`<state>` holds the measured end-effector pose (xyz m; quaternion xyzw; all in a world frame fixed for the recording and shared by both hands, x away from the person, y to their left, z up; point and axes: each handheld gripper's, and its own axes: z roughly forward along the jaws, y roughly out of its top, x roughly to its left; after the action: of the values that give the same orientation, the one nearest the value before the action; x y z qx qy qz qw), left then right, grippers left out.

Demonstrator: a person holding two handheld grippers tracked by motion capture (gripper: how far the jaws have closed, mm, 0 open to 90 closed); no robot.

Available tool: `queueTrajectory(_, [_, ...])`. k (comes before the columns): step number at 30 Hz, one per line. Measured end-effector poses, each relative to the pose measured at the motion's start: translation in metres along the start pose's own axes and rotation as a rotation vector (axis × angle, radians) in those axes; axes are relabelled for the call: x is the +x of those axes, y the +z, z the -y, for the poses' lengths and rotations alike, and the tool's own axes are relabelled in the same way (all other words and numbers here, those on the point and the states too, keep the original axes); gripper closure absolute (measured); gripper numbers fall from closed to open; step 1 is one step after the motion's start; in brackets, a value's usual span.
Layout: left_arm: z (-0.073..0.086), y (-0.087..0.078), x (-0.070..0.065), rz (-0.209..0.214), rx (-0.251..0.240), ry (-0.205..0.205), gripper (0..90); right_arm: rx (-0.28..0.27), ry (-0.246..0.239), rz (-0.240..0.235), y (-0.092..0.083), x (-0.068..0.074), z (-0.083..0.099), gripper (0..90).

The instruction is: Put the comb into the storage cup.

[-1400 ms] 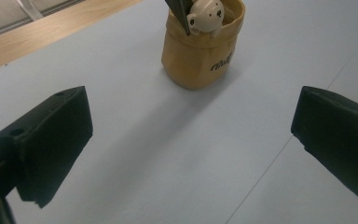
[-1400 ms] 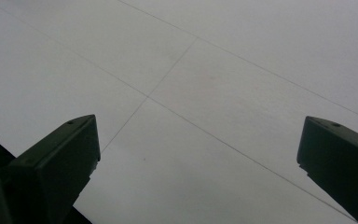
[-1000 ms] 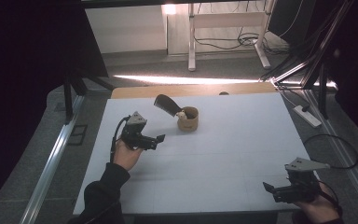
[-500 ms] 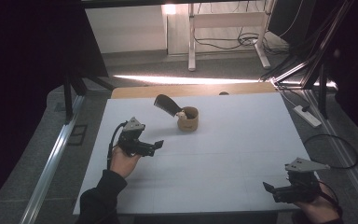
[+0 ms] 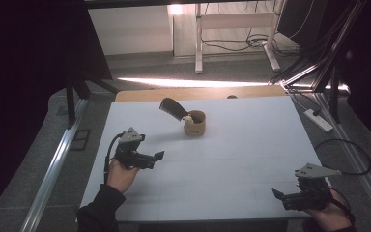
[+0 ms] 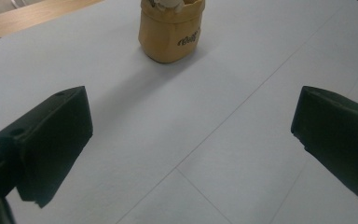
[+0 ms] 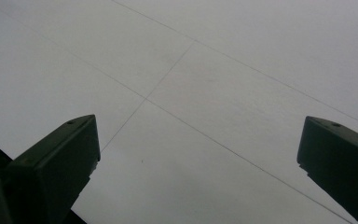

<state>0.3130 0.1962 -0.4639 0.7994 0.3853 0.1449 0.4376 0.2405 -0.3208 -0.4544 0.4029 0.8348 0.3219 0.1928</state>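
Observation:
A small tan cup (image 5: 195, 124) stands on the white table (image 5: 241, 145) toward the back middle, with a pale object inside and a dark spatula-like blade (image 5: 172, 108) sticking out up and left. The same cup (image 6: 171, 29) appears ahead in the left gripper view. My left gripper (image 5: 158, 157) hovers at the left of the table, short of the cup, open and empty; its jaws stand wide apart (image 6: 191, 140). At the near right corner my right gripper (image 5: 276, 194) is open too, with bare table between its jaws (image 7: 196, 158).
A wooden strip (image 5: 198, 93) borders the table's far edge. A power strip (image 5: 317, 120) and cables lie on the floor to the right. Metal rails (image 5: 53, 169) run along both sides. Thin seam lines cross the white tabletop.
My left gripper has drawn back toward the near left, away from the cup. The right gripper has stayed in place.

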Motion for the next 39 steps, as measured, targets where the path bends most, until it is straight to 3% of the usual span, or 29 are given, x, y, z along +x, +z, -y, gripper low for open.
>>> queueTrajectory(39, [0.036,-0.048,-0.013,-0.008,-0.034,-0.062,0.0,0.009,-0.003,-0.002,0.001,0.000,0.000,0.0])
